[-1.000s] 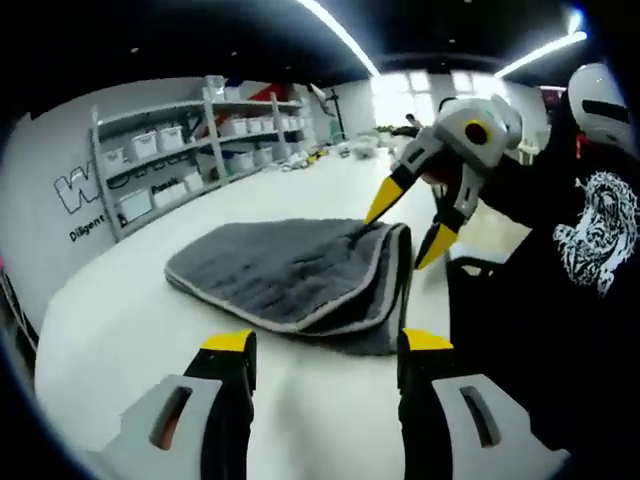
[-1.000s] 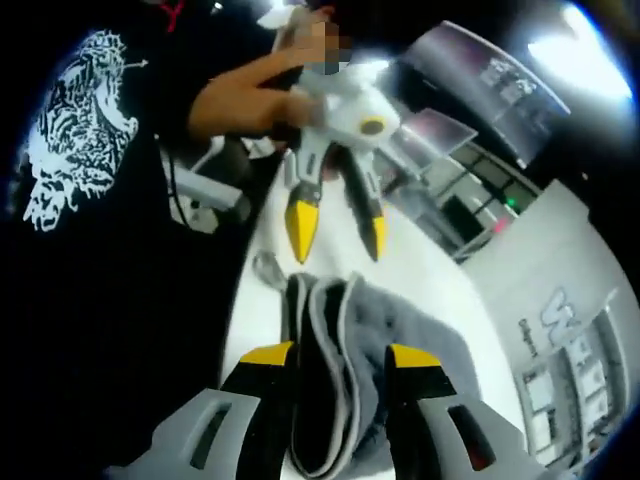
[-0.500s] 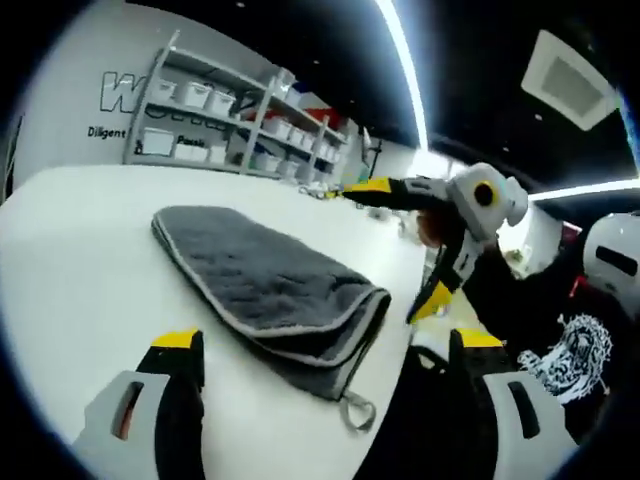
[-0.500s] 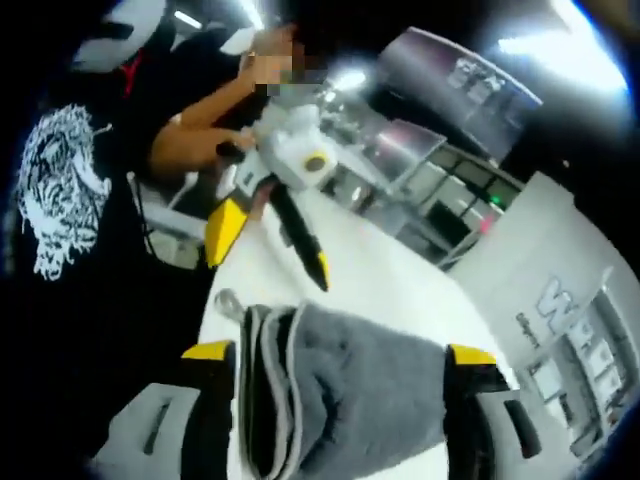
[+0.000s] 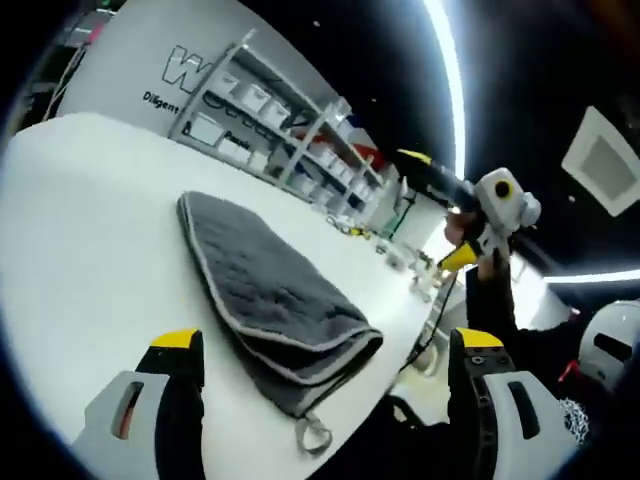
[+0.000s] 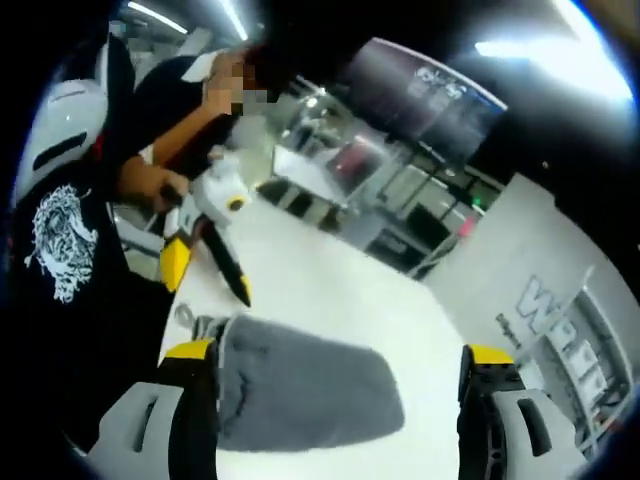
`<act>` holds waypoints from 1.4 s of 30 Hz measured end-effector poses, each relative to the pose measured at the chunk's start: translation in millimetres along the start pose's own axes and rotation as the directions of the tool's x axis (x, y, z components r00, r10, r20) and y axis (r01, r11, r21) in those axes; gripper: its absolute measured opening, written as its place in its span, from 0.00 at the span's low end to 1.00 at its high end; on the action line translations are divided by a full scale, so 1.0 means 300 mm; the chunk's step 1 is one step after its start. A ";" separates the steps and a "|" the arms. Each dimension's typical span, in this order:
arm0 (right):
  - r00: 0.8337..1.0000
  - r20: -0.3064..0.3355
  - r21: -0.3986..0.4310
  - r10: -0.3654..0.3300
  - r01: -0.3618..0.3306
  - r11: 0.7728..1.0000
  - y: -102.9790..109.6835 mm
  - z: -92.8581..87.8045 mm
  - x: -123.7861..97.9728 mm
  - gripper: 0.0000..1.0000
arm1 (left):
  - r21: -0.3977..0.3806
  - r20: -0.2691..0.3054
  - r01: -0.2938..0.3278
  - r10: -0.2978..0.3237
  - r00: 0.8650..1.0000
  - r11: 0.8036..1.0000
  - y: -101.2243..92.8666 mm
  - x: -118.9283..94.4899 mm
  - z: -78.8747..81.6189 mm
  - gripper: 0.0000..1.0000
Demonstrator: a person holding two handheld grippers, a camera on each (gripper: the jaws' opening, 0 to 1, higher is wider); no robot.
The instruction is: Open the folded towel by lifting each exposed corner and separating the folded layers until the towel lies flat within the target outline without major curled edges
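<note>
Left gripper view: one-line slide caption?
Folded grey towel on white table, hanging loop nearest; both tools open, right tool raised.

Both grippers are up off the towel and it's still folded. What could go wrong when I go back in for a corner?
1. The towel lies folded in stacked layers near the table edge; pinching the whole stack instead of the top layer would likely drag it rather than open it.
2. The hanging loop sits at the near corner and may snag a jaw.
3. The left gripper and right gripper are both wide open, so they may crowd each other at that end.
</note>
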State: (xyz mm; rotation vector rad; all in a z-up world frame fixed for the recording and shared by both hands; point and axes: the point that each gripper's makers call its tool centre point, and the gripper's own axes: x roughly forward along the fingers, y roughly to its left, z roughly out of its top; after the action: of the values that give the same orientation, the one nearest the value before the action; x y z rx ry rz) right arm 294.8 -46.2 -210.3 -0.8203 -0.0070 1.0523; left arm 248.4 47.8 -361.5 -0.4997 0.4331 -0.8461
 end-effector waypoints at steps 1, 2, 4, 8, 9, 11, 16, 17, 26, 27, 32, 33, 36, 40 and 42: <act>1.000 0.003 0.001 -0.004 0.004 1.000 -0.030 0.015 -0.010 1.00 | -0.014 0.000 -0.006 0.006 1.000 1.000 -0.003 0.004 -0.009 1.00; 1.000 0.007 0.006 -0.006 0.006 1.000 -0.060 0.029 -0.020 1.00 | -0.018 -0.007 -0.005 0.005 1.000 1.000 -0.008 0.013 -0.019 1.00; 1.000 0.013 0.022 0.002 -0.002 1.000 -0.109 0.051 -0.029 1.00 | -0.036 -0.021 -0.006 0.005 1.000 0.999 -0.018 0.032 -0.040 1.00; 1.000 -0.001 0.031 0.014 -0.014 0.999 -0.186 0.075 -0.011 1.00 | -0.083 -0.020 0.009 -0.011 1.000 0.997 -0.035 0.056 -0.049 1.00; 1.000 -0.015 0.029 0.022 -0.022 0.999 -0.198 0.072 -0.002 1.00 | -0.088 -0.013 0.007 -0.008 1.000 0.996 -0.034 0.058 -0.046 1.00; 0.998 -0.052 0.006 0.045 -0.045 0.999 -0.215 0.061 0.016 1.00 | -0.091 -0.005 -0.004 0.004 1.000 0.996 -0.029 0.062 -0.041 0.96; 0.991 -0.106 0.024 0.084 -0.082 0.996 -0.273 0.050 0.058 1.00 | -0.019 0.005 -0.009 0.010 1.000 1.000 -0.041 0.069 -0.022 0.95; 0.989 -0.109 0.026 0.097 -0.095 0.995 -0.276 0.055 0.063 1.00 | -0.031 0.005 0.000 0.000 1.000 1.000 -0.047 0.070 -0.021 0.95; 0.978 -0.159 0.032 0.133 -0.130 0.991 -0.316 0.061 0.126 1.00 | -0.140 0.059 0.014 -0.006 0.998 0.990 -0.043 0.075 0.018 0.85; 0.976 -0.167 0.033 0.136 -0.133 0.991 -0.317 0.054 0.137 0.99 | -0.143 0.058 0.009 -0.001 0.998 0.990 -0.035 0.082 0.015 0.83; 0.963 -0.218 0.030 0.159 -0.156 0.987 -0.310 0.015 0.189 0.98 | -0.226 0.077 -0.031 0.050 0.996 0.974 0.020 0.080 0.005 0.69; 0.960 -0.226 0.028 0.167 -0.165 0.986 -0.305 0.009 0.197 0.98 | -0.251 0.096 -0.017 0.043 0.994 0.968 0.020 0.079 0.014 0.69; 0.953 -0.244 0.024 0.180 -0.179 0.983 -0.300 -0.002 0.221 0.98 | -0.275 0.102 -0.021 0.051 0.994 0.961 0.035 0.070 0.020 0.63; 0.945 -0.255 0.029 0.203 -0.203 0.979 -0.304 -0.008 0.249 0.97 | -0.261 0.101 -0.038 0.067 0.993 0.965 0.053 0.075 0.012 0.45; 0.939 -0.258 0.036 0.226 -0.224 0.974 -0.308 -0.014 0.268 0.94 | -0.220 0.081 -0.056 0.075 0.994 0.974 0.061 0.083 -0.004 0.37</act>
State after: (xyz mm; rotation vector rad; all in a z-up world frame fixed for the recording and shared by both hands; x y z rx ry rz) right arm 409.0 -8.5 -187.2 -0.9657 0.3205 1.1502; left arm 273.3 38.0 -377.1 -0.7193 0.4601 -0.7132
